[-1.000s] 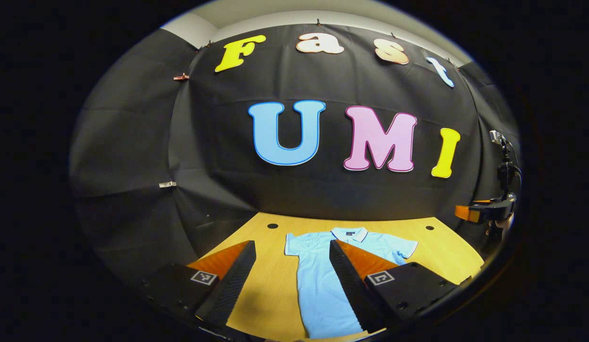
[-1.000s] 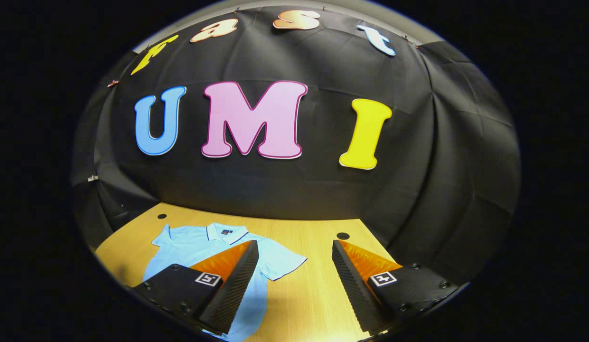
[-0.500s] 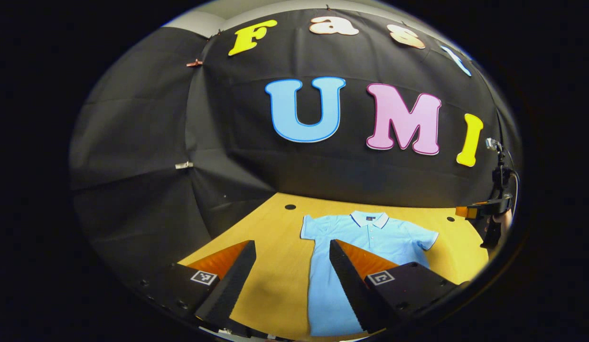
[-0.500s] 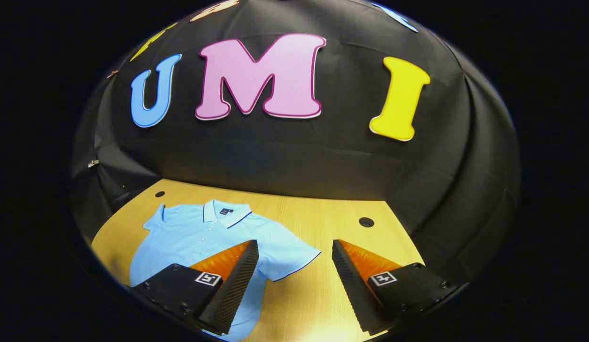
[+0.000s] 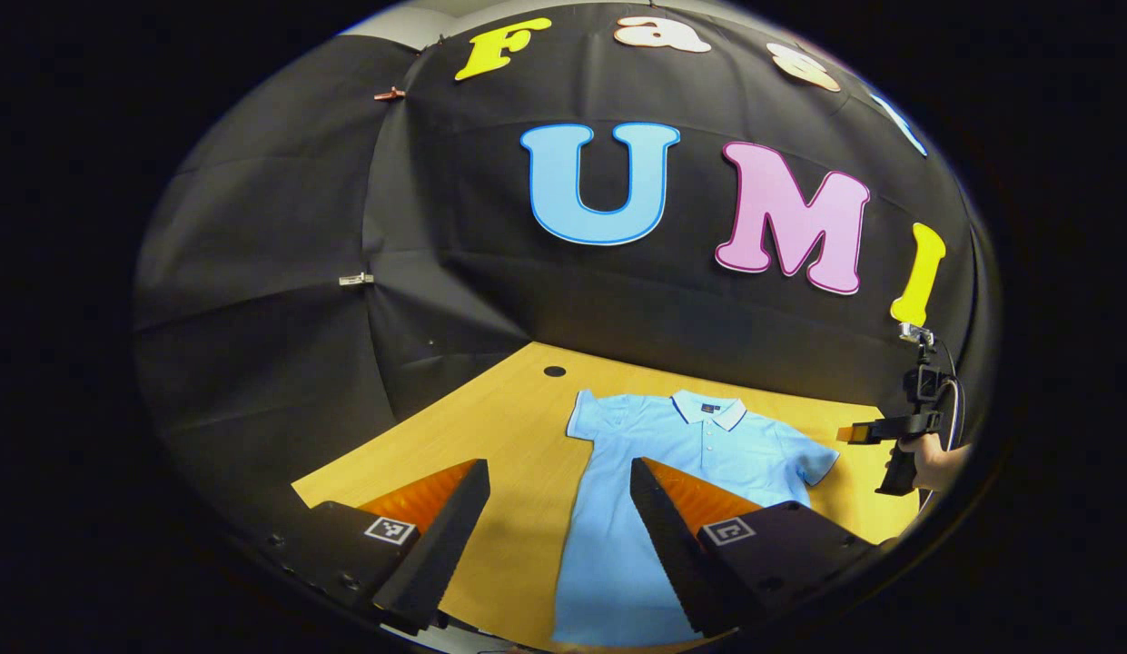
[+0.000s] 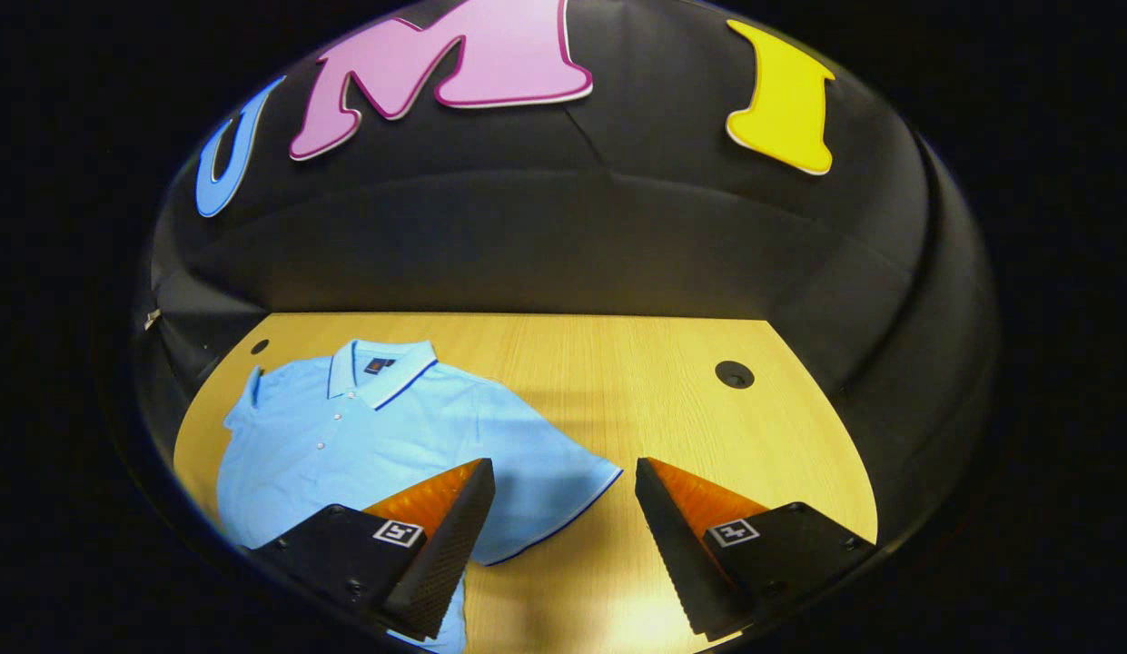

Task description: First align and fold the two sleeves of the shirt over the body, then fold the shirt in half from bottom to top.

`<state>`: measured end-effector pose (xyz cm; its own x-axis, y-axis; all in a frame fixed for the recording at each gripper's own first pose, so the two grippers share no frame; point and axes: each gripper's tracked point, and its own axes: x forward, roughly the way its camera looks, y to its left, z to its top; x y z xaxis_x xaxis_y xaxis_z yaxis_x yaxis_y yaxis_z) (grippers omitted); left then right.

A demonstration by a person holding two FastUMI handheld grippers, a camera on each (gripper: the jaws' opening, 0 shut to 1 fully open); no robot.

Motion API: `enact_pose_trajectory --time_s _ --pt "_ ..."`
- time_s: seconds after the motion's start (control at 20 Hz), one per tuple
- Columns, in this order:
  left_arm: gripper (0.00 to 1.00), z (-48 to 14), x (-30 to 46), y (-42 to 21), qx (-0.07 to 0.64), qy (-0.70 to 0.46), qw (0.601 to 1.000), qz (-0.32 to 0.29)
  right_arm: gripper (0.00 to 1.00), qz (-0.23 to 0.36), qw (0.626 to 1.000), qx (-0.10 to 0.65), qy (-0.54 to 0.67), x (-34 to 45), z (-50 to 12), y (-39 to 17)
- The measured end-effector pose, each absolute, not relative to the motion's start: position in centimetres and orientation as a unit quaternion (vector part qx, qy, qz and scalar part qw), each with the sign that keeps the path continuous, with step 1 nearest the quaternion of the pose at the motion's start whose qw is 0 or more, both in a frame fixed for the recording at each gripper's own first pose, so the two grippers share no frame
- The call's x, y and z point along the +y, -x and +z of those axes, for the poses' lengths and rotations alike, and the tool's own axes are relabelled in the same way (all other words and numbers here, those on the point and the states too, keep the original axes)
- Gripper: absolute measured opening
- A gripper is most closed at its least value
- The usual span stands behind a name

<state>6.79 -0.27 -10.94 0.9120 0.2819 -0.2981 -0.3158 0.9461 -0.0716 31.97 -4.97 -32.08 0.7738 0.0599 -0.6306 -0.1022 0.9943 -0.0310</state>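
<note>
A light blue polo shirt point(image 5: 681, 463) lies flat, collar toward the wall, on the wooden table point(image 5: 509, 427). My left gripper point(image 5: 558, 531) hovers open above the table; one finger sits over the bare wood left of the shirt, the other over its body. In the right gripper view the shirt point(image 6: 363, 436) spreads at the left, its near sleeve point(image 6: 563, 495) reaching between the fingers. My right gripper point(image 6: 563, 536) stands open over that sleeve's hem. Far right in the left gripper view, a hand holds the other gripper point(image 5: 899, 431) above the table edge.
Black cloth walls close in the table on three sides. Round cable holes point(image 5: 554, 371) point(image 6: 734, 373) mark the table's far corners. Bare wood point(image 6: 690, 427) lies to the right of the shirt.
Both grippers have tilted downward and moved in toward the shirt; the shirt looks larger and the right gripper's fingers now straddle the sleeve. The shirt itself has not moved.
</note>
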Motion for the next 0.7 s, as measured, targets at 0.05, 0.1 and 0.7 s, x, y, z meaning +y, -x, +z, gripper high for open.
enact_pose_trajectory --time_s 0.05,0.1,0.7 --pt "0.99 -11.5 -0.5 -7.0 0.15 0.058 0.975 0.152 0.95 0.04 0.938 0.343 0.029 -5.3 -33.0 -32.5" --pt "0.99 -11.8 -0.8 -7.3 0.155 0.056 0.974 0.152 0.97 0.035 0.934 0.354 0.025 -5.7 -34.0 -32.9" --pt "0.99 -15.0 -3.3 -8.1 0.18 0.052 0.973 0.135 0.97 0.039 0.919 0.392 0.038 -5.9 -40.0 -35.7"
